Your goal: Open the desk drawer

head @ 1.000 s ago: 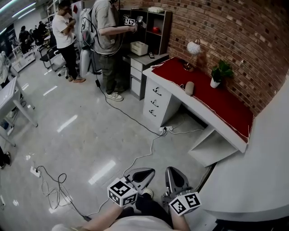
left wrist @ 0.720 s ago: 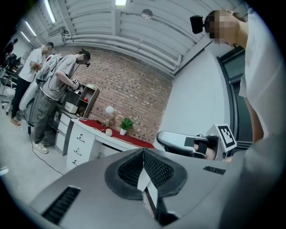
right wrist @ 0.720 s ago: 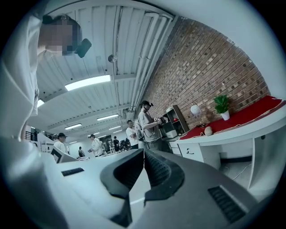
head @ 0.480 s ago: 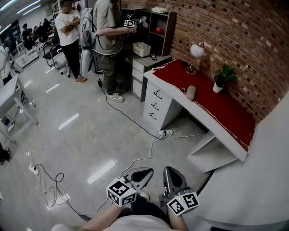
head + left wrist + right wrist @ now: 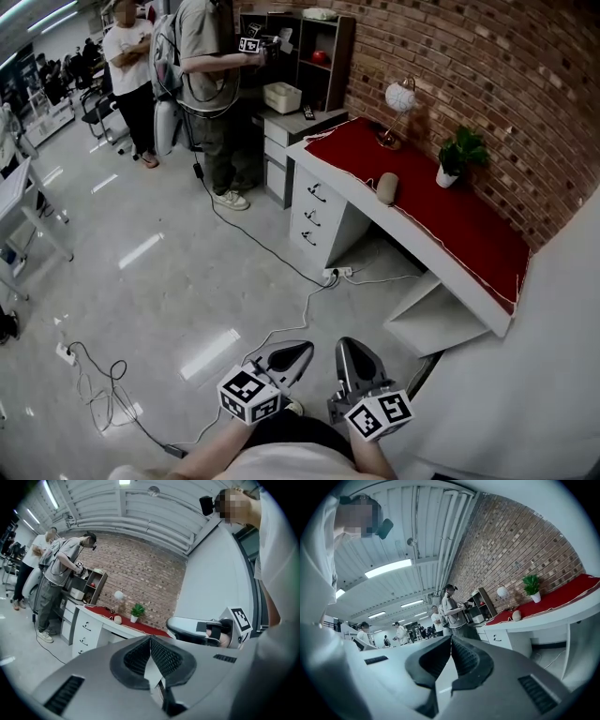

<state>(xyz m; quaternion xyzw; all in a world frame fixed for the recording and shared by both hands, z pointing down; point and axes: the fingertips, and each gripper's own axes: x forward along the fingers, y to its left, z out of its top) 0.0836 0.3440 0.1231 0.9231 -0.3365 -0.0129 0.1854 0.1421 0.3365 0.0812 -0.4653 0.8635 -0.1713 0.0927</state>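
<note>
- Both claws are clenched on nothing. The left claw [image 5: 298, 350] and the right claw [image 5: 344, 346] hang side by side at 6 o'clock of the head view, jaws pressed together as they were half a second ago.
- The drawers [image 5: 312, 217] stack three high in the white end of the table [image 5: 441, 265]. They lie at 12 o'clock from the claws and well apart from them, and we see all three shut, as before.
- Since the earlier frame, the table has slid slightly toward 10 o'clock in our view, along with its lamp [image 5: 399, 97] and plant [image 5: 453, 153]. The claws have barely shifted.
- A standing person [image 5: 202, 75] at 11 o'clock has drifted the same way.
- A cable [image 5: 272, 251] crosses the floor between the drawers and the claws.
</note>
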